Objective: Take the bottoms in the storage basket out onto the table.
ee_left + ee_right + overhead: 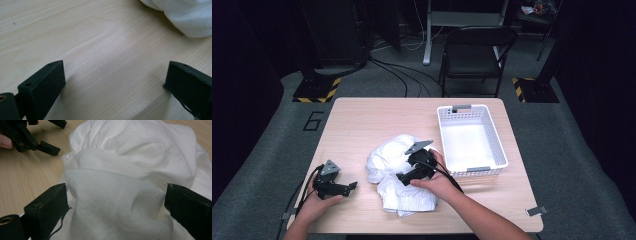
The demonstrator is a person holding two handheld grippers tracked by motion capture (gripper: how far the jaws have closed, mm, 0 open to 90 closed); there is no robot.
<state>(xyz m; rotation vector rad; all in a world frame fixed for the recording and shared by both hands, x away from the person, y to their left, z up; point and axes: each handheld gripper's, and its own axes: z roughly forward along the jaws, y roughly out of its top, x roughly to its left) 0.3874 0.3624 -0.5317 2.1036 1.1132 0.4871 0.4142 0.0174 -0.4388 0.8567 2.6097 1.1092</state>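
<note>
1. A dark room with a grey carpeted floor (257,160) surrounds a pale wooden worktop (362,120); a large "6" (313,121) is marked on the floor just left of the worktop, and yellow-and-black striped bases (317,90) stand farther back.
2. A black folding chair (477,55) stands behind the worktop, with cables trailing across the floor beside it.
3. A crumpled white cloth (387,165) lies near the middle of the worktop, towards the person's edge; no print or label can be read on it.
4. A white slotted plastic basket (499,145) sits on the right part of the worktop, just beside the cloth, and its floor is bare.
5. The black right gripper (116,202), held in the person's right hand (437,182), sits over the cloth. In the right gripper view its jaws stand spread wide on either side of a raised fold of the cloth; whether the pads press on the fabric cannot be told, though the fold fills the gap between them.
6. The black left gripper (113,82), held in the left hand (319,202), is low over bare wood to the left of the cloth, well apart from it. Its jaws are spread wide with nothing between them.
7. The left gripper view shows an edge of the cloth at its upper right corner.
</note>
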